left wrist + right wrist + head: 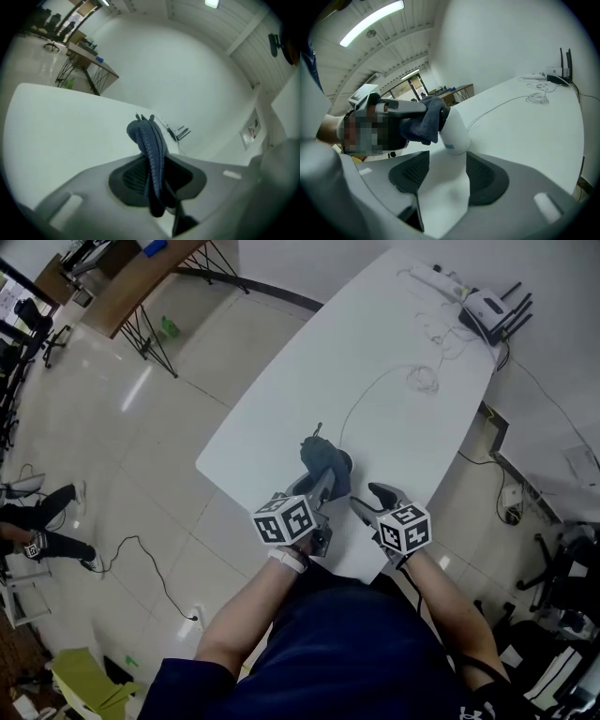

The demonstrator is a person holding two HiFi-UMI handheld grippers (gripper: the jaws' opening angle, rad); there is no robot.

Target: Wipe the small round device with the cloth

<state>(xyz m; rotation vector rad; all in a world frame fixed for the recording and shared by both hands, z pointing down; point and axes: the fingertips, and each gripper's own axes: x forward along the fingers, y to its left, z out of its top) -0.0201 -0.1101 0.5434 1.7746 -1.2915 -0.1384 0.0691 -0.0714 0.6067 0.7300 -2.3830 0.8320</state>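
The left gripper (152, 161) has its jaws nearly together, clamped on a dark blue cloth (149, 140) that bunches up in a ribbed fold between the pads and sticks out past the tips. The right gripper (443, 161) stands wide open, and the small round device (455, 131) sits right at its mouth, at the centre of the right gripper view. The pad on the left of that frame is clear of it; whether the other pad touches it I cannot tell. The device is a smooth white rounded body, tilted toward the upper left, with a dark end and a small bluish mark low on its side. The cloth is pressed against that dark end. In the head view both grippers meet near the lower middle, at the near edge of a white table (375, 352). A thin white cable (375, 390) runs across the table toward a router (487, 310) at the upper right.
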